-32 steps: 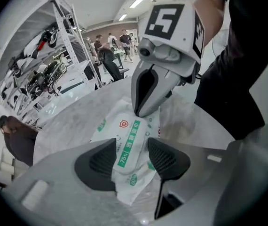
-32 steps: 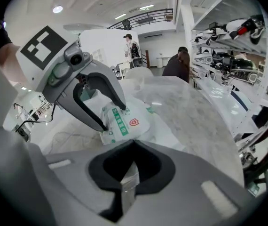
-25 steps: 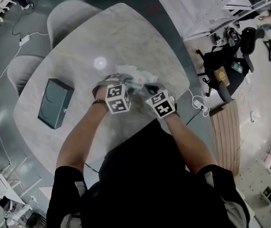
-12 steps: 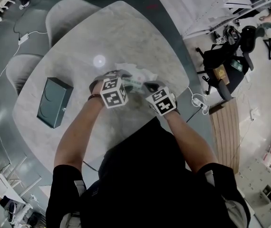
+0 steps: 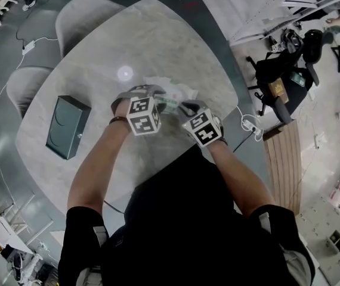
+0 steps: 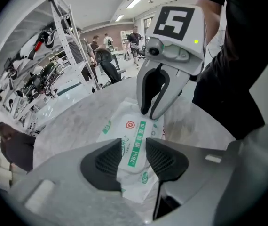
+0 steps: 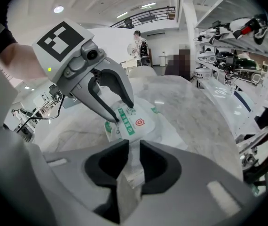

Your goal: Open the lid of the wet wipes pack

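- Roughly at the middle of the near table edge, the wet wipes pack (image 5: 175, 92) lies flat on the table (image 5: 158, 40), between the two grippers.
- Its lid flap (image 6: 133, 149), the printed green-and-white strip on top, lies flat against the pack; none of the wipes inside show.
- At the pack's near end, the right gripper (image 7: 134, 149) is clamped on the crimped end seam, which stands up between its pads.
- From the opposite side, the left gripper (image 6: 134, 147) points steeply down at the pack's top. Its jaws stand apart with the lid flap between them, and they have just been closing. In the right gripper view its fingertips (image 7: 130, 108) rest at the flap's edges.
- Well apart from the pack, to the left, a dark green box (image 5: 68, 128) sits on the table with its lid shut, so its contents cannot be seen.
- Pale marble with rounded corners makes up the table top.
- Two grey chairs (image 5: 89, 16) are drawn up at the far left corner.
- On the floor to the right lie a white plug block with its cable (image 5: 250, 127), and beyond it black bags (image 5: 277, 76).
- Metal shelving (image 6: 63, 46) loaded with gear lines the room, and a few people (image 6: 134, 36) stand in the distance under strip lights.
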